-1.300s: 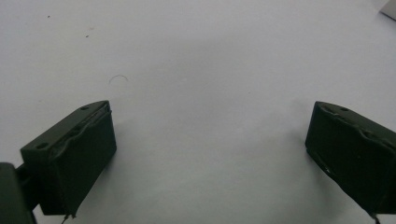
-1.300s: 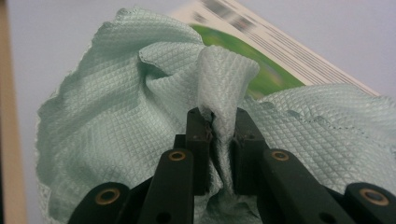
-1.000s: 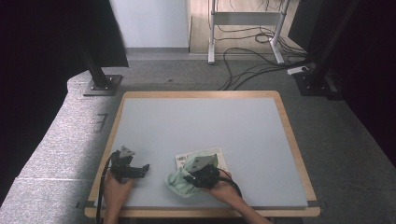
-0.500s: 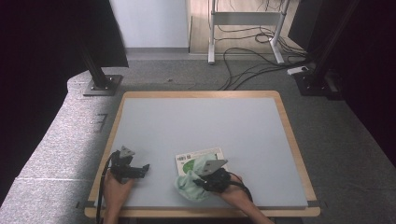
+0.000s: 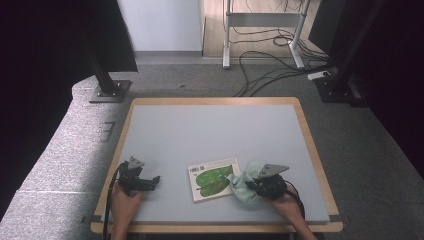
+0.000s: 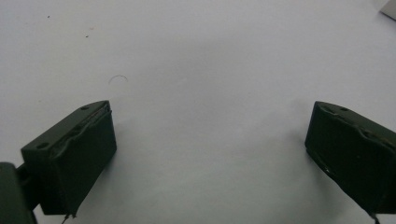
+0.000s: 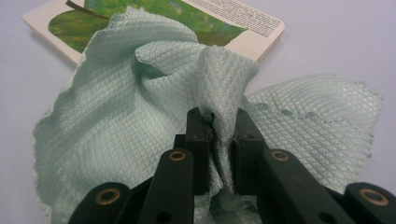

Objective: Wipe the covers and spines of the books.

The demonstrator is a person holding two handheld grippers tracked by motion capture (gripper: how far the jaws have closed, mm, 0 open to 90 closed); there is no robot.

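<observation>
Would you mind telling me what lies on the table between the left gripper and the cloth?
In the high view, a leaf-printed booklet lies between the left gripper and the cloth; the cloth's edge overlaps it.

A table [image 5: 215,125] with a pale blue-grey top framed by a light wooden rim is seen from above. A book [image 5: 212,178] with a green leaf on its white cover is laid flat on the top, toward the near edge and slightly to the 5 o'clock side of the centre. A pale green waffle-textured cloth [image 5: 242,186] is bunched at the book's 3 o'clock edge, partly draped over that edge and partly spread on the table surface.
</observation>
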